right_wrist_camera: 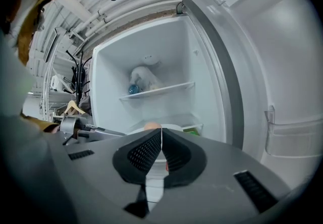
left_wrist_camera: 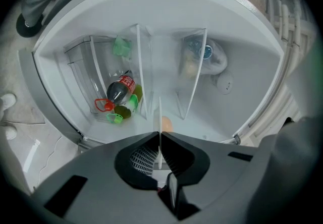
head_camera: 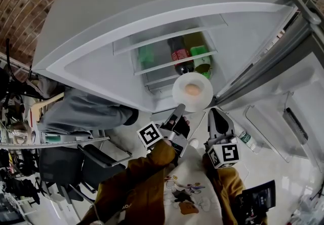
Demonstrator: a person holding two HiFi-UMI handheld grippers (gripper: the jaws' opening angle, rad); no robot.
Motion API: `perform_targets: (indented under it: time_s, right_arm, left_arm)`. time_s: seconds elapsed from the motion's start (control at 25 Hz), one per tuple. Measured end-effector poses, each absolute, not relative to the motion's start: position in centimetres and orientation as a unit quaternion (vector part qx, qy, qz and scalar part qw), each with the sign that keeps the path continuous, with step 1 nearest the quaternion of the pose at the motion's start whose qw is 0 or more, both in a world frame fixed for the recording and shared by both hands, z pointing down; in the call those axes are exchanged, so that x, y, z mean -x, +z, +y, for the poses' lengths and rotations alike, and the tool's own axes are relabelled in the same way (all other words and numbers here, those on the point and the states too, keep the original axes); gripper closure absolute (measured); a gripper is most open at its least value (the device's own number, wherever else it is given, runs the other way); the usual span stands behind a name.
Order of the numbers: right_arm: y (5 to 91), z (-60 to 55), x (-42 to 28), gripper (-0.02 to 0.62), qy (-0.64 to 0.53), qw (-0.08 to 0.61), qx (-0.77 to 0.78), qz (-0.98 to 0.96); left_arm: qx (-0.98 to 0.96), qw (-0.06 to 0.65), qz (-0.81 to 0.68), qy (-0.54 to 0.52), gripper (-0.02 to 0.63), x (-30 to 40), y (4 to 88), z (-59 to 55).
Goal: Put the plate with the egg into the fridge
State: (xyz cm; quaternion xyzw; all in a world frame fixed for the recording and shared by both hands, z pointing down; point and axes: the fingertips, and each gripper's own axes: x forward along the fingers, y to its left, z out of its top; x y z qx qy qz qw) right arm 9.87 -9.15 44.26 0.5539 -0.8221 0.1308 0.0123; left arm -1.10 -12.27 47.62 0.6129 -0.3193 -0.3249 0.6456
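At the mouth of the open fridge [head_camera: 96, 62], the plate [head_camera: 203, 98] hangs out in front of me with the egg [head_camera: 192, 89] in its middle. The fingers of my left gripper [head_camera: 178, 111] are closed on the plate's near rim. In the left gripper view that rim [left_wrist_camera: 160, 117] runs as a thin white edge straight up between them, with the egg [left_wrist_camera: 166, 124] showing just past the tips. So the plate lies directly ahead of those fingers and reaches away from them toward the fridge, with all its weight out beyond the pinch.

My right gripper [head_camera: 215, 111] sits close by the plate's near-right edge, on the side of the open door [head_camera: 283, 117], with its fingers pressed together on nothing. Its own view shows the plate [right_wrist_camera: 174, 128] lying flat just past the tips, below a glass shelf [right_wrist_camera: 156, 90].

A cola bottle [head_camera: 180, 55] and some green items lie deeper inside, beyond the plate's far edge. I cannot tell whether the plate has crossed the threshold or is over any shelf yet.

As I judge it, the coming move is a push along the line of my left fingers, straight in and kept level. The egg sits loose and would roll if the rim dipped. The left does the carrying, and the right is near enough to steady the plate.
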Motion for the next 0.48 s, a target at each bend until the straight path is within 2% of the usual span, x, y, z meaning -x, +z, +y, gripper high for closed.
perform_targets:
  time_s: [0.48]
  right_arm:
    - [43.9, -11.4, -9.3, 0.588, 0.123, 0.018, -0.551, -0.825]
  left_arm:
    - [-0.613, 0.650, -0.312, -0.324, 0.589, 0.8, 47.2, -14.9]
